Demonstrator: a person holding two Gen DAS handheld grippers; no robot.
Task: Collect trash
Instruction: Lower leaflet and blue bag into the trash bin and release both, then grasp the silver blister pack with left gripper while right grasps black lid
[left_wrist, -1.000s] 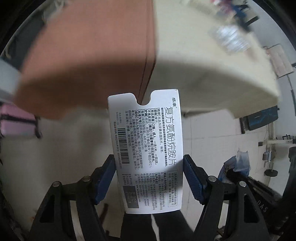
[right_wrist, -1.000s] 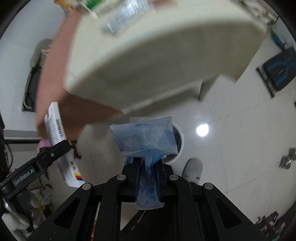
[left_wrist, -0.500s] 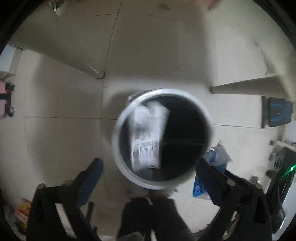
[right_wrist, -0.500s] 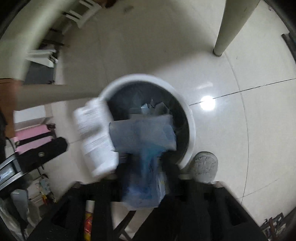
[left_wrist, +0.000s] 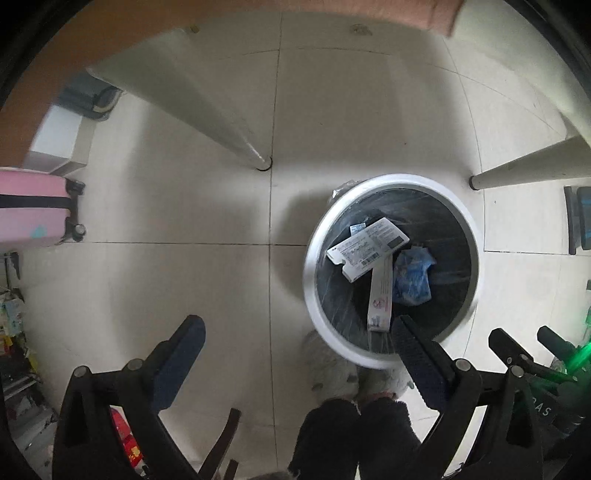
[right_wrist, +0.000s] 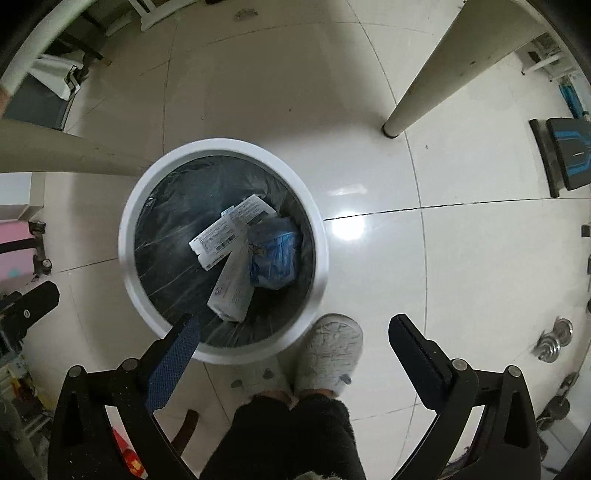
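Left wrist | medicine box (left_wrist: 367, 248) in bin (left_wrist: 308, 258) | print unreadable

Below you, the trash bin (right_wrist: 223, 147) stands on the tiled floor (right_wrist: 280, 92) between two table legs (right_wrist: 417, 92), just ahead of your slippers (right_wrist: 330, 356). In the bin, a flattened medicine box (right_wrist: 231, 230) lies across a longer carton (right_wrist: 234, 284), with a crumpled plastic bag (right_wrist: 275, 256) touching them on the right. A suitcase (left_wrist: 31, 208) stands far left.
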